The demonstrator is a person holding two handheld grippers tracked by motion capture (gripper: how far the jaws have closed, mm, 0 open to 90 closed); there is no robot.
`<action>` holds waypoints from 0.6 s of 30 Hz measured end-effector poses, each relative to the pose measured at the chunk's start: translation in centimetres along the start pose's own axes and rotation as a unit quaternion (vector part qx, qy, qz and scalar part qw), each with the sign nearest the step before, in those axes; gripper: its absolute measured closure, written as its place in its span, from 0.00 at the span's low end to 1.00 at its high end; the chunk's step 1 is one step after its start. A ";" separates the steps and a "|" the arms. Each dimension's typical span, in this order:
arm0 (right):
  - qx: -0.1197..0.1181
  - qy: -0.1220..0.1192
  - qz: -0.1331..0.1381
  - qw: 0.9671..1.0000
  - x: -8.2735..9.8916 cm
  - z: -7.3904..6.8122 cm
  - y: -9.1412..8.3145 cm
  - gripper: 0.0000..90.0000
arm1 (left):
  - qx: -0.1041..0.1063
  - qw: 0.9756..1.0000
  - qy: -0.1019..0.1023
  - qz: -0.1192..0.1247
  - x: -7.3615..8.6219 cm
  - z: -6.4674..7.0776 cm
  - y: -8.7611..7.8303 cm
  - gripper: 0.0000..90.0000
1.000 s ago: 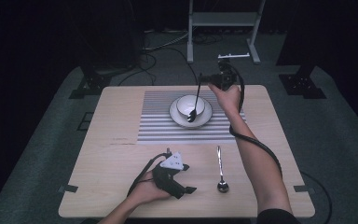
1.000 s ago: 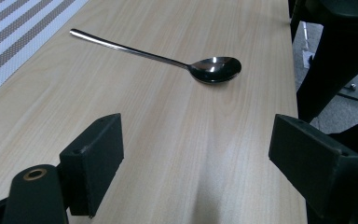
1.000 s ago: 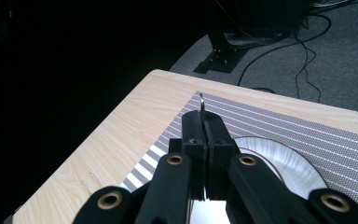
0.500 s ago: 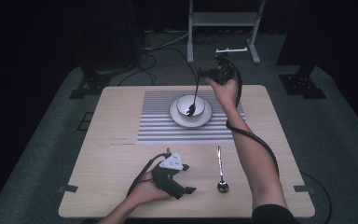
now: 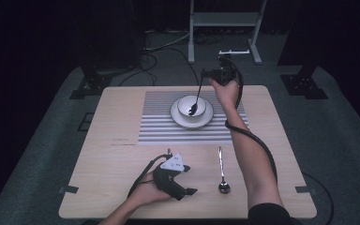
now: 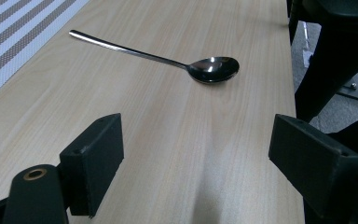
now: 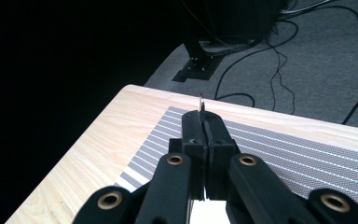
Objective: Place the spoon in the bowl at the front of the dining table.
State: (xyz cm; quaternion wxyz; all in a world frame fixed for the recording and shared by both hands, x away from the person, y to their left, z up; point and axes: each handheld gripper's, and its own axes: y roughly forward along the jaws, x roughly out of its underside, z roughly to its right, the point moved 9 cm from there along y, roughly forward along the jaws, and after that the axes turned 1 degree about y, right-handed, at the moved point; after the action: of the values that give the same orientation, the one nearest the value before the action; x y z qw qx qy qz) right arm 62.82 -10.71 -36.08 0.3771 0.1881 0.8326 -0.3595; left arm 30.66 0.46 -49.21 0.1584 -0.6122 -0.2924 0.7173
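Count: two spoons, one (image 5: 197, 99) with its tip in the bowl, one (image 5: 222, 169) flat on the table (image 5: 122, 159). One bowl (image 5: 191, 106), sitting on one plate (image 5: 179, 117). One striped placemat (image 5: 159, 126). Two grippers, left (image 5: 188, 191) and right (image 5: 205, 73). One table.

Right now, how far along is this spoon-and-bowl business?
Roughly halfway, I'd judge. In hand: the right gripper is shut on a dark spoon, its tip down in the white bowl on its plate. Left: a second spoon lies untouched on the table, ahead of the open left gripper resting nearby.
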 end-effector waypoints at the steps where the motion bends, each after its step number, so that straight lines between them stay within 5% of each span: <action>1: 0.002 0.000 0.000 1.000 0.0 0.1 0.0 0.98 | 0.000 1.000 0.001 -0.001 0.0 0.0 0.0 0.19; 18: 0.028 -0.016 -0.003 0.999 0.5 1.2 -0.1 0.98 | -0.002 1.000 0.008 -0.004 0.1 0.1 0.0 0.19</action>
State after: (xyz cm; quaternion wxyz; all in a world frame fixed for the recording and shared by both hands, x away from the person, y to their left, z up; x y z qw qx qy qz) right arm 63.03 -11.63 -36.92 0.3839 0.1901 0.8164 -0.3872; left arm 30.58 0.51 -49.27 0.1622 -0.6175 -0.2952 0.7108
